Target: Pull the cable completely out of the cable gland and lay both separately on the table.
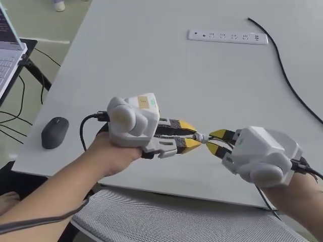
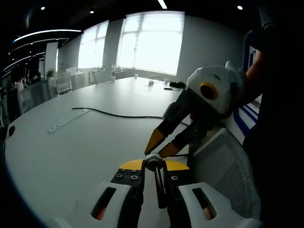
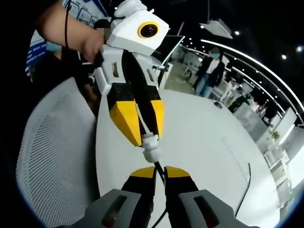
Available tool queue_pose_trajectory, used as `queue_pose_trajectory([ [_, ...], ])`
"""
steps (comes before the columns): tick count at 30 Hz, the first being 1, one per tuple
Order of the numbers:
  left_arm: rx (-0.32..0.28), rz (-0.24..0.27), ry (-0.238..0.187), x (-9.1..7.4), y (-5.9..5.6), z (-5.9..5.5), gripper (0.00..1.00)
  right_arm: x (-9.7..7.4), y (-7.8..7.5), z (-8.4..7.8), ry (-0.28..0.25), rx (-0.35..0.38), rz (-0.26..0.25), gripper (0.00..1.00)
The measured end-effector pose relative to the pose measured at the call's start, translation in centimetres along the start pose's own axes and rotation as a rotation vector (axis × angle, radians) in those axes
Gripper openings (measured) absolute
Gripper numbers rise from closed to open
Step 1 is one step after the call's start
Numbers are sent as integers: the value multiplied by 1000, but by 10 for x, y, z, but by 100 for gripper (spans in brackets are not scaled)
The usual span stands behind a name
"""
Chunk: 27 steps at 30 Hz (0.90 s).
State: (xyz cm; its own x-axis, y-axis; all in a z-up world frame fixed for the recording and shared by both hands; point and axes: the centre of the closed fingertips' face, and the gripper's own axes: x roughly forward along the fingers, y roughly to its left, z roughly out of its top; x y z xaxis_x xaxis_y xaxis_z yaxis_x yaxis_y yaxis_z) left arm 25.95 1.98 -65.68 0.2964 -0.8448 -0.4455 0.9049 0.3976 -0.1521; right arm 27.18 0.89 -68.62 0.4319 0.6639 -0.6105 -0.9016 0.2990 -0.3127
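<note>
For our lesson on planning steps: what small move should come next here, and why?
Probably draw the right gripper away from the left gripper: it pinches the cable, which sits in the gland the left holds.

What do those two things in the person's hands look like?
The left tool and right tool are chunky white shells with black jaws tipped in yellow. A black lead trails from the left one's back.
</note>
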Motion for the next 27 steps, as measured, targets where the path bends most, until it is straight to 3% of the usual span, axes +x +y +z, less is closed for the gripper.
queue_pose_trajectory([
  [5, -4, 0, -4, 1, -1, 1, 15, -1, -1, -1, -13, 15, 2, 1],
  [11, -3, 2, -9, 2, 0, 4, 15, -2, -5, -2, -31, 109, -9, 0],
  [19, -3, 4, -20, 2, 0, 9, 15, -2, -13, -13, -18, 186, -27, 0],
  [27, -1, 15, -26, 0, 1, 13, 15, -1, -15, -33, 18, 325, -24, 0],
])
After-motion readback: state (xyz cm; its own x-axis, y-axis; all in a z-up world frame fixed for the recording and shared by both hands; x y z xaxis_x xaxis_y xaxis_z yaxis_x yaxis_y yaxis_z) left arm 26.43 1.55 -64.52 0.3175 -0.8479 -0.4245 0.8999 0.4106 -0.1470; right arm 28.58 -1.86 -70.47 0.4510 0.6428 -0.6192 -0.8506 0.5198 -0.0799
